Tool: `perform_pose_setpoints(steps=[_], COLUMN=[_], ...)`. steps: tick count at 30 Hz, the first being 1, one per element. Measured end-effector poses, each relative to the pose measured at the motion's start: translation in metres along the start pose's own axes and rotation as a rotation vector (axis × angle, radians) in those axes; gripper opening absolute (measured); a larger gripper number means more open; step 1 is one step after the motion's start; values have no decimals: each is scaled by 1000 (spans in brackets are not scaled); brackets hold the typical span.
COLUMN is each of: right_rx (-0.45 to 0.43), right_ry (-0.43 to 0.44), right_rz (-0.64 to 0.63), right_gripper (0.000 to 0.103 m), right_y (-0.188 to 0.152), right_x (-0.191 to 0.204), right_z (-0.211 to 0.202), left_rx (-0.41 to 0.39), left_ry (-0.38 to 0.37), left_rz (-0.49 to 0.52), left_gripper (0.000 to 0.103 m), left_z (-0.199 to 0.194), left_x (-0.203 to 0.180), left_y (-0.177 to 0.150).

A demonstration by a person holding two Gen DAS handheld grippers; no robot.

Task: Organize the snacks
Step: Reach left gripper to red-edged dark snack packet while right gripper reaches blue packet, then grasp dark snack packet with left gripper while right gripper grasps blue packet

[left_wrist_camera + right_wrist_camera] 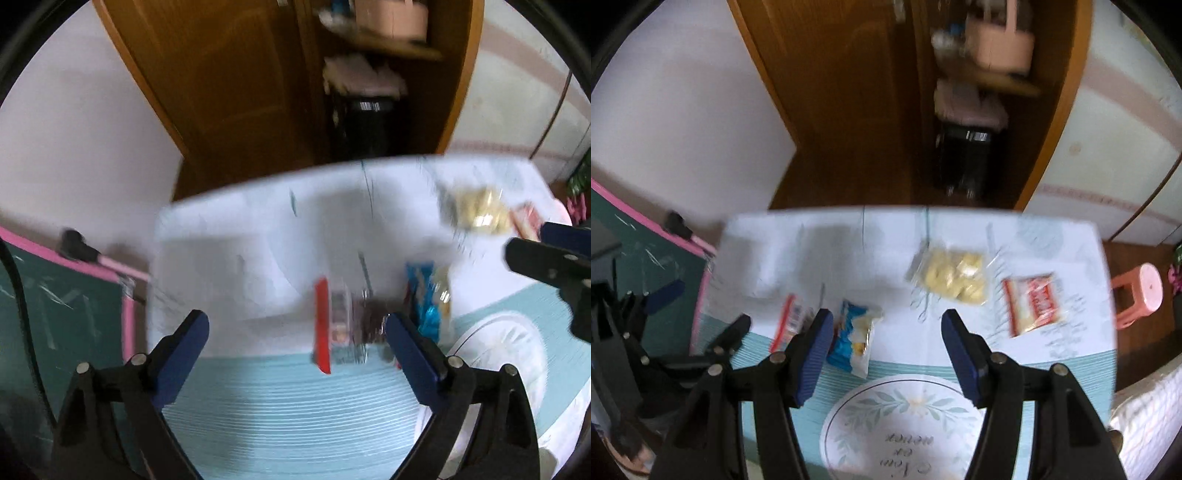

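Two wrist views looked steeply down at a worktop (1071, 373) covered with a pale blue and white cloth; both pictures were blurred.

Four snack packets lay flat on the cloth in a loose row. At the left, a red-edged packet (788, 326) lay with its long axis running away from the camera, tilted slightly to the right at its far end. Just beside it, a blue-and-white packet (854, 338) lay lengthwise the same way, its far end also leaning right. Further right and farther back was a clear bag of yellow pieces (955, 277), nearly square, turned a little clockwise. Near it at the right lay a red-and-white packet (1032, 302), its long axis pointing away and leaning left at the far end.

The left claw (295, 332) hung above the near edge of the worktop with its jaws spread wide and nothing between them; the red-edged packet (322, 325) showed on the cloth beyond the gap. The right claw (886, 332) stood partly open and empty, above bare cloth between the blue-and-white packet and the clear bag.

A pink stool (1137, 291) stood on the floor beyond the worktop's right edge.
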State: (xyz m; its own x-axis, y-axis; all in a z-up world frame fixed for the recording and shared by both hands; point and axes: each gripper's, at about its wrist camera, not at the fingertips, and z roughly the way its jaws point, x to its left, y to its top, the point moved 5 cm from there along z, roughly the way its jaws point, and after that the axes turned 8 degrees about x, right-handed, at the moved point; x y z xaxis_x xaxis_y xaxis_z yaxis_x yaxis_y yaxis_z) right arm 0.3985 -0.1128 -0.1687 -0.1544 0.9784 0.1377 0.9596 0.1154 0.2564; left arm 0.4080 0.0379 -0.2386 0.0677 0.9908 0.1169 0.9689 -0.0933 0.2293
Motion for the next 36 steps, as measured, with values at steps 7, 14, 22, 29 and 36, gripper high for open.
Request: perform_pose_setpoints(steps=[7, 14, 22, 29, 36], right_rx=[140, 203, 205, 203, 211], right_ry=[55, 8, 46, 56, 57], right_rz=[9, -26, 13, 24, 22], right_gripper=[60, 36, 31, 30, 30], right_y=[-7, -13, -28, -44, -54], right_x=[17, 23, -10, -31, -36], right_z=[81, 110, 92, 84, 85], left_rx=[82, 104, 127, 149, 82], left_ry=[-38, -100, -185, -130, -155], left_rz=[-10, -44, -26, -35, -51], left_gripper=[97, 97, 97, 87, 38], left_z=[47, 52, 52, 69, 45], left_x=[-1, 5, -36, -58, -53], left_y=[-18, -18, -8, -6, -7])
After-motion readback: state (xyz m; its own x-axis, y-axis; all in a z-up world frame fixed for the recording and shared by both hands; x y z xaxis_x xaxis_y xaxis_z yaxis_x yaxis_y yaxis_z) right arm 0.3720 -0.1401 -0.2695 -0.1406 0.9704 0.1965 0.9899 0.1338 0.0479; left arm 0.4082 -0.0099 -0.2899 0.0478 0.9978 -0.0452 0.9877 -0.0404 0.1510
